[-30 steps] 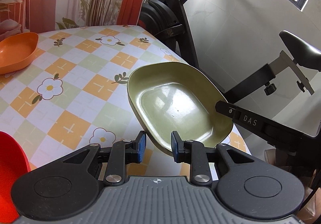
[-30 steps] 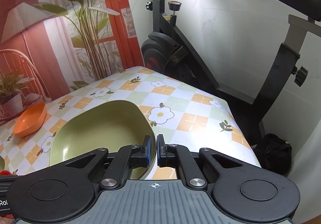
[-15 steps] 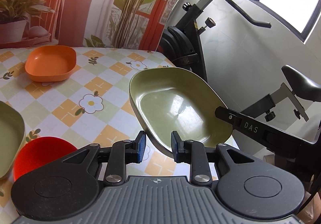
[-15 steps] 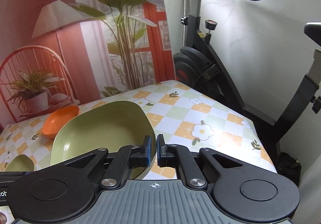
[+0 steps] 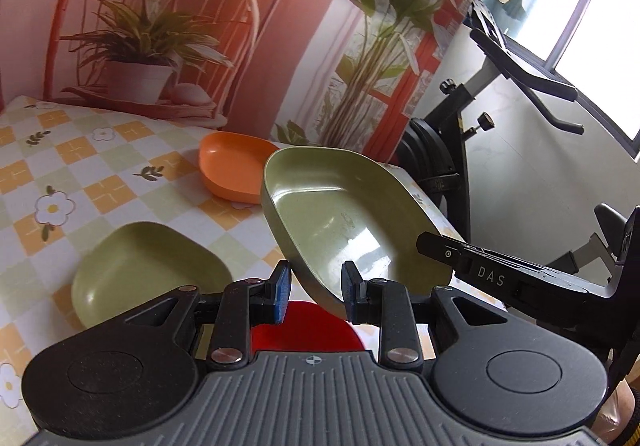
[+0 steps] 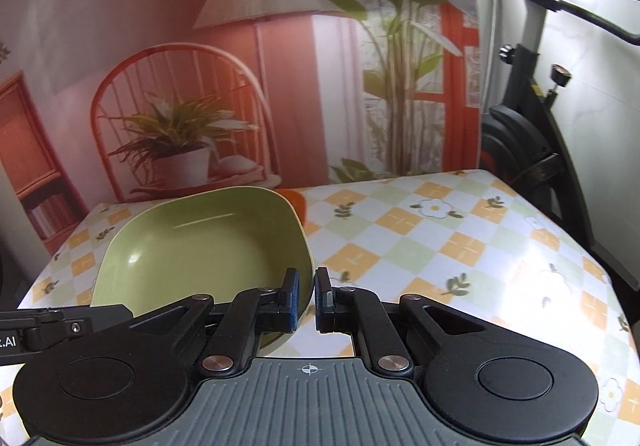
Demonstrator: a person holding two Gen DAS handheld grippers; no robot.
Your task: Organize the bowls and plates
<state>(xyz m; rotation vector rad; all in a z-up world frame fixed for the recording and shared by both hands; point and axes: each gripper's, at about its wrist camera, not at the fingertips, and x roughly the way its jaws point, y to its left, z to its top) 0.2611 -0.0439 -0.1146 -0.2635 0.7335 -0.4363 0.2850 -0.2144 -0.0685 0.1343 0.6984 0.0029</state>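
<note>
Gripping the rim of a large olive-green bowl, the right gripper has its blue pads nearly together, w/ the bowl's near right edge pinched between them at center-bottom of the right wrist view. That bowl is tilted and held up off the checkered floral tablecloth; it fills the left-center of the frame. A sliver of orange bowl peeks out just behind its far rim.

In the left wrist view, the same large bowl sits center frame, tilted, w/ the other tool's black finger reaching to its right rim at mid-right. The left gripper is moderately wide, holding nothing; the bowl's lower edge hangs in the gap between the pads, but I can't tell if either pad touches it.

On the table: a smaller green bowl at lower left; a red bowl at bottom center, partly hidden by the tool and directly under the held bowl; the orange bowl upper center, just behind the held bowl's far left rim. Green and red bowls are near each other; orange is apart from both.

An exercise bike stands at right past the table edge.
</note>
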